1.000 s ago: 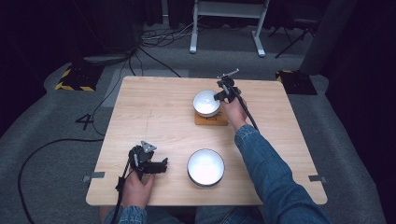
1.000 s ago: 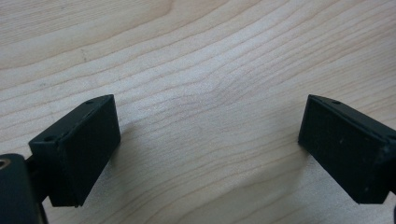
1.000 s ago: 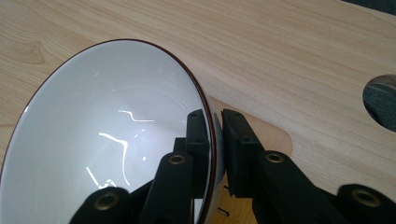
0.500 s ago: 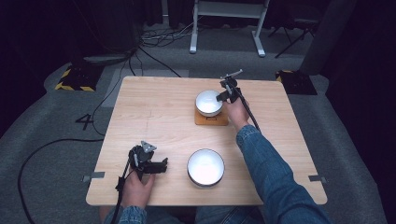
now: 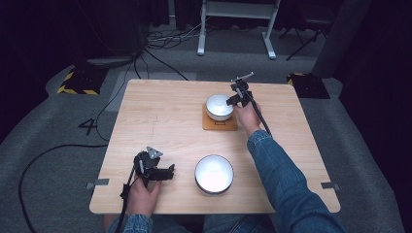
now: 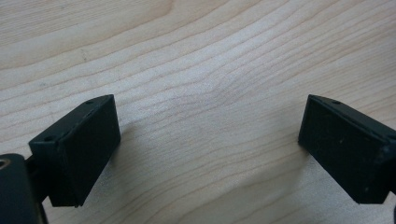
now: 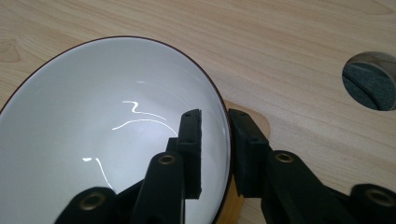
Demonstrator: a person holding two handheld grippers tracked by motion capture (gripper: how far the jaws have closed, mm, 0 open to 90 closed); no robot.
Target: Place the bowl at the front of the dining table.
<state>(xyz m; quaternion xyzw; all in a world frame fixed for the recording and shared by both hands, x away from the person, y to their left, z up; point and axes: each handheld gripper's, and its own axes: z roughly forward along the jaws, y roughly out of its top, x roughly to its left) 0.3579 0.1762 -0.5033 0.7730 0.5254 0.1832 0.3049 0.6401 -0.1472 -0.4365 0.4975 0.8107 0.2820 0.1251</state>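
right gripper (image 7: 215, 140) clamped on rim of white round bowl (image 7: 112, 135), frame centre, on square cork mat (image 5: 220, 122) | left gripper (image 6: 208, 144) wide open, empty | risk: rim pinch slips, bowl tipped

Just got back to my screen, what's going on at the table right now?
A person works two handheld grippers. The right gripper has its jaws closed on the rim of the far white bowl, one jaw inside and one outside; that bowl sits on a wooden coaster. The left gripper rests open on the table, holding nothing. A second white bowl sits near the person.
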